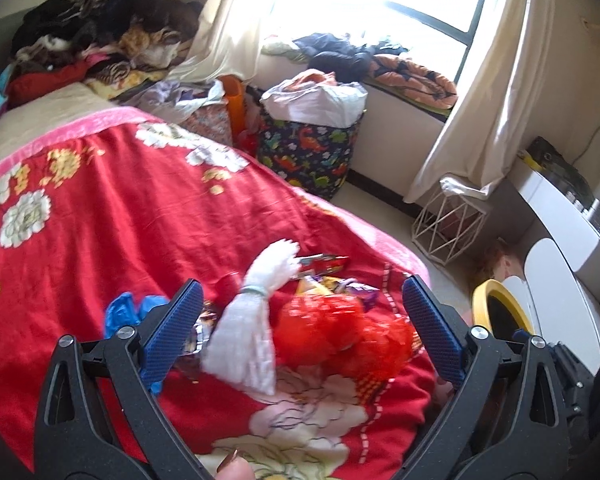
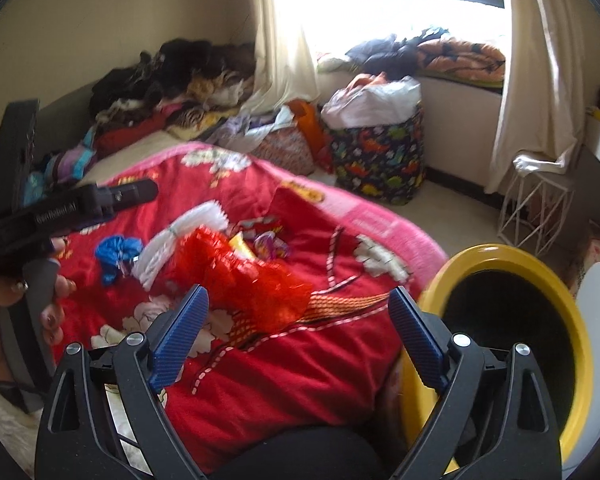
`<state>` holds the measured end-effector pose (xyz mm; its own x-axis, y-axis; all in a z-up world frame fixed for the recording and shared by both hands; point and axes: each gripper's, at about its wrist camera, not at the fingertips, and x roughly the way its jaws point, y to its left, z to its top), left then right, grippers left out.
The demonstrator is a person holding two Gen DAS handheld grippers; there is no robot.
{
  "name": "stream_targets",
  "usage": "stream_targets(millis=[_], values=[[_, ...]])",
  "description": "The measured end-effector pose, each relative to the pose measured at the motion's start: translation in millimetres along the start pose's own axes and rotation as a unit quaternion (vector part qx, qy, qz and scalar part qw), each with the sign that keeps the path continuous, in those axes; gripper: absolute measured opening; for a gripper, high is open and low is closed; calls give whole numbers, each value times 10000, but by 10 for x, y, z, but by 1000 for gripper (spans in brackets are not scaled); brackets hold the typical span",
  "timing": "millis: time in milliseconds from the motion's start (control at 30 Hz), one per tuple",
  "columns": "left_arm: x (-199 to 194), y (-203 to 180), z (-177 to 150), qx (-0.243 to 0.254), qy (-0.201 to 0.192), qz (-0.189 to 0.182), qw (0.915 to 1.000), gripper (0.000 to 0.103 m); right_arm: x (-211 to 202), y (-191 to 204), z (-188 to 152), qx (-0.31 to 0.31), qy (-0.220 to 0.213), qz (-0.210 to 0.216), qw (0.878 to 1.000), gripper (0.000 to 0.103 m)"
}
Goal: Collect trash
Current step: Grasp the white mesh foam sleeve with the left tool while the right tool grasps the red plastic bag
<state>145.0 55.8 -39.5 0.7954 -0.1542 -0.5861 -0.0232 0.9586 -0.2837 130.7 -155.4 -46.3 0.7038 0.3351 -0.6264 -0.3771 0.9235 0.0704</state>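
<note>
A pile of trash lies on the red flowered blanket (image 1: 100,220): a red mesh bag (image 1: 340,332), a white foam net tied with a band (image 1: 256,320), a blue plastic scrap (image 1: 128,312) and snack wrappers (image 1: 324,264). My left gripper (image 1: 302,300) is open, its jaws either side of the white net and red mesh. My right gripper (image 2: 298,308) is open and empty, just short of the red mesh bag (image 2: 252,276). A yellow bin (image 2: 512,336) with a black inside stands at the bed's edge, by the right finger. The left gripper's body (image 2: 60,208) shows at the left.
Clothes (image 1: 100,32) are heaped at the bed's far end. A dinosaur-print hamper (image 1: 312,148) with a white bag stands on the floor by the window. A white wire basket (image 1: 448,228) and white furniture (image 1: 572,240) stand at the right.
</note>
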Motion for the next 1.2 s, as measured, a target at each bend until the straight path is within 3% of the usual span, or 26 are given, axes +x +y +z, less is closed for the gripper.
stream_targets(millis=[300, 467, 533, 567, 633, 667, 733, 833, 1200], values=[[218, 246, -84, -176, 553, 5, 9983, 47, 630, 192, -39, -293, 726, 137, 9968, 89], [315, 278, -143, -170, 776, 30, 9968, 41, 937, 210, -71, -412, 1021, 43, 9939, 86], [358, 287, -163, -157, 866, 91, 9961, 41, 1010, 193, -91, -409, 1159, 192, 9922, 56], [370, 290, -172, -161, 891, 104, 9958, 41, 1042, 178, -102, -351, 1264, 296, 9909, 47], [402, 291, -195, -142, 963, 134, 9952, 35, 1034, 164, -117, -298, 1295, 426, 9902, 17], [412, 290, -206, -133, 986, 161, 9949, 33, 1002, 153, -127, -261, 1263, 503, 9904, 13], [432, 301, -232, -137, 1049, 168, 9942, 22, 947, 145, -137, -220, 1201, 563, 9909, 10], [424, 297, -250, -104, 1054, 146, 9943, 16, 844, 143, -168, -149, 1110, 625, 9917, 9], [219, 229, -95, -213, 687, -194, 9972, 12, 436, 68, -202, 112, 753, 781, 9940, 8]])
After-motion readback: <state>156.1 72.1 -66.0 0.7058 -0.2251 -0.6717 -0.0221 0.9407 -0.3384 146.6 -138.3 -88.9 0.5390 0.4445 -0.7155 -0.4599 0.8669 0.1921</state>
